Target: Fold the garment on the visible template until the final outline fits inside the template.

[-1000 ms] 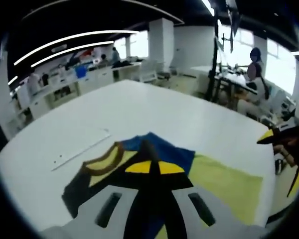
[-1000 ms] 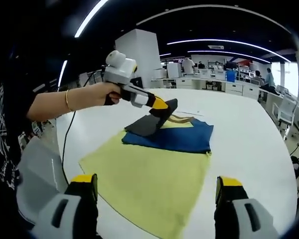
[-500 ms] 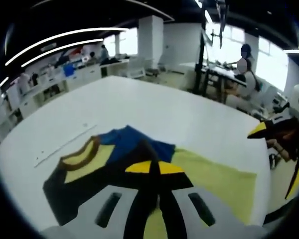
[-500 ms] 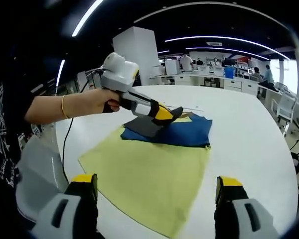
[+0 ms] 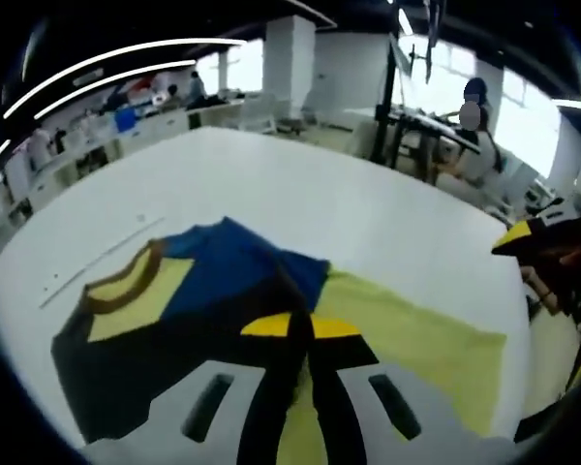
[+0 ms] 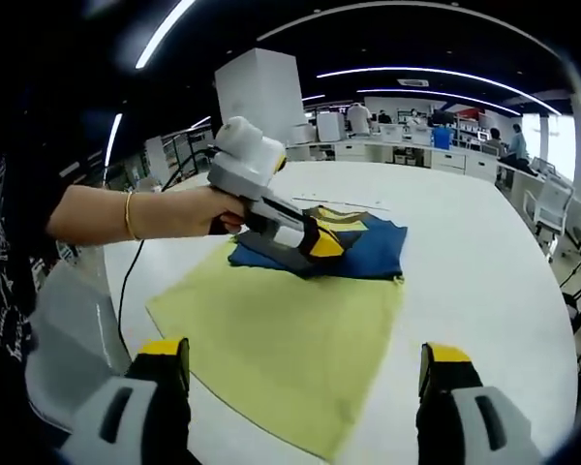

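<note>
Garment point(image 5: 189, 320) in the left gripper view lies further spread than 1 second ago: more of its dark panel and yellow neck patch show, and the blue part reaches over the yellow template point(image 5: 416, 339) on the white bench point(image 5: 300, 203). The left tool point(image 5: 295, 334) has its 2 yellow-tipped jaws pressed together on a dark fold of the garment. The right tool point(image 5: 552, 254) shows at the right edge.

In the right gripper view the left tool point(image 6: 321, 244) has come down from its raised position and now sits low on the garment point(image 6: 368, 254), a hand point(image 6: 189, 211) gripping it. The right tool point(image 6: 305, 366) hangs with jaws wide apart, holding nothing, above the template point(image 6: 281, 334)
</note>
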Action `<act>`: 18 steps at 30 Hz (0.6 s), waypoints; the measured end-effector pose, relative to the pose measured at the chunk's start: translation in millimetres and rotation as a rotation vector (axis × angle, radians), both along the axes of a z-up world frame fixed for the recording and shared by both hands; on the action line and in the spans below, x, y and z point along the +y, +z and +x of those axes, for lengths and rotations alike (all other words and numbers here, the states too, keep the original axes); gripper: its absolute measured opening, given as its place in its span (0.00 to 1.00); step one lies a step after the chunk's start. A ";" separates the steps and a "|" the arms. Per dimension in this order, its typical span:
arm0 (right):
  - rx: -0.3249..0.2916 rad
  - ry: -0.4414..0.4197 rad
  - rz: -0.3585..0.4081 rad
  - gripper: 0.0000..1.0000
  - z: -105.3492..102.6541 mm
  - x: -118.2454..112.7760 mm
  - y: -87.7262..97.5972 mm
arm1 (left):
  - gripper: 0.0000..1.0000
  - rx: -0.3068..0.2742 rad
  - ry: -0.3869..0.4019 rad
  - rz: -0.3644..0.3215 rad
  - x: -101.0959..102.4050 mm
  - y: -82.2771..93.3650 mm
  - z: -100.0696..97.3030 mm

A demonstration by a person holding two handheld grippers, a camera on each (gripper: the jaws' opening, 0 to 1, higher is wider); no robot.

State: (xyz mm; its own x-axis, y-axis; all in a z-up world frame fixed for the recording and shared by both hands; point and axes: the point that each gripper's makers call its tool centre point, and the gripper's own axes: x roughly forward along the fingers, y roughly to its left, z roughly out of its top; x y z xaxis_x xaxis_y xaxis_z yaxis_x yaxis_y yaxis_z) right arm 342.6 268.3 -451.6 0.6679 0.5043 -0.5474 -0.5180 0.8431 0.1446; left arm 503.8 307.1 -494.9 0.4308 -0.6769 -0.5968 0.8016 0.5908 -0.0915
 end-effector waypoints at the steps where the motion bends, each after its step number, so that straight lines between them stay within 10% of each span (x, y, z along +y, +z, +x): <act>1: -0.002 -0.002 0.002 1.00 0.6 -0.1 0.3 | 0.04 0.001 -0.004 -0.002 -1.4 -1.3 0.3; 18: 0.003 -0.015 0.008 1.00 -0.3 -5.5 -6.2 | 0.28 -0.034 -0.034 0.003 -5.7 -10.0 -5.2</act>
State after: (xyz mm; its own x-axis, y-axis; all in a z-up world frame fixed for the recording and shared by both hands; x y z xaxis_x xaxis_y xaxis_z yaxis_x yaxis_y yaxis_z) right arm 342.3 262.8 -457.8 0.6736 0.4989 -0.5453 -0.5050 0.8494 0.1533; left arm 498.6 301.3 -504.9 0.4276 -0.6902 -0.5838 0.8241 0.5630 -0.0621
